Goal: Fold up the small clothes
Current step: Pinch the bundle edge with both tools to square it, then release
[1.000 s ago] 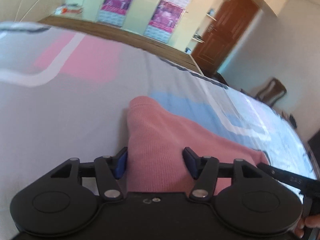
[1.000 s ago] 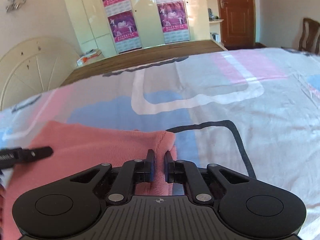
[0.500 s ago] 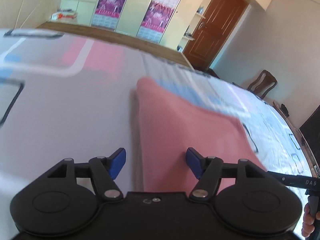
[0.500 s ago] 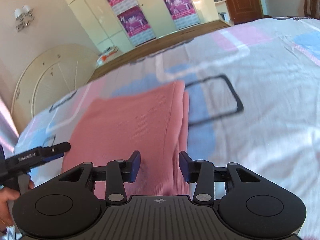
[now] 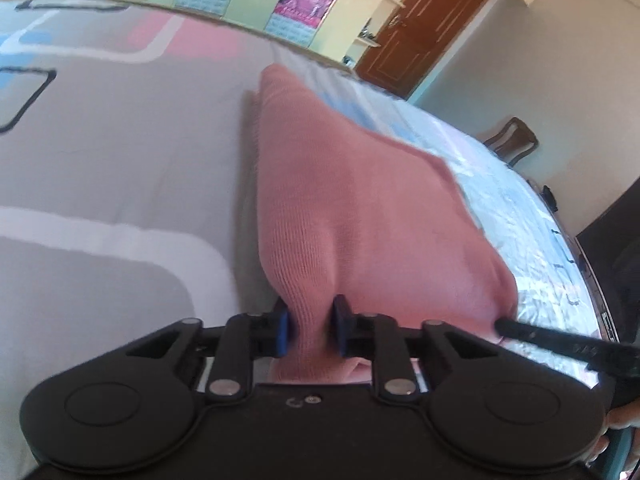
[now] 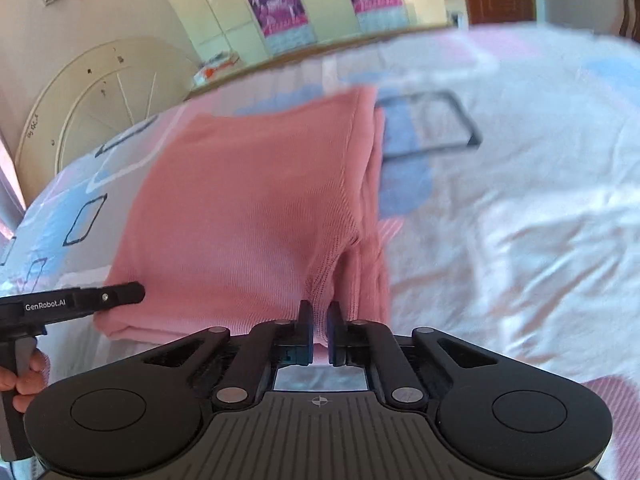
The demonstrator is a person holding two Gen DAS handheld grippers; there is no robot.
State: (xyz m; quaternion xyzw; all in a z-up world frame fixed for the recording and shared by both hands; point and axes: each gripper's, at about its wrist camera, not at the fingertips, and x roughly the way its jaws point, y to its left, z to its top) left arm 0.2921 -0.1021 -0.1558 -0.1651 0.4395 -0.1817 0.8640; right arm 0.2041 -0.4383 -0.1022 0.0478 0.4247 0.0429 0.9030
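Pink knit top [image 5: 360,216] lies on the bed [image 5: 100,168]; we clamp its near edge in left tongs [image 5: 308,330] and right tongs [image 6: 319,332], ready to fold it over.

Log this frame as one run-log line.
stage: fold grasp | left tool: shut on pink garment | right tool: shut on pink garment | garment: on bedsheet

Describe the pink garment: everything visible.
The pink garment is a ribbed knit, salmon pink, folded into a rough rectangle with stacked layers showing along its right edge. It lies on the patterned bedsheet. Its near edge is pinched at two corners: the left hand-held gripper and the right hand-held gripper are each shut on a gathered tuck of fabric. Nothing else touches it.
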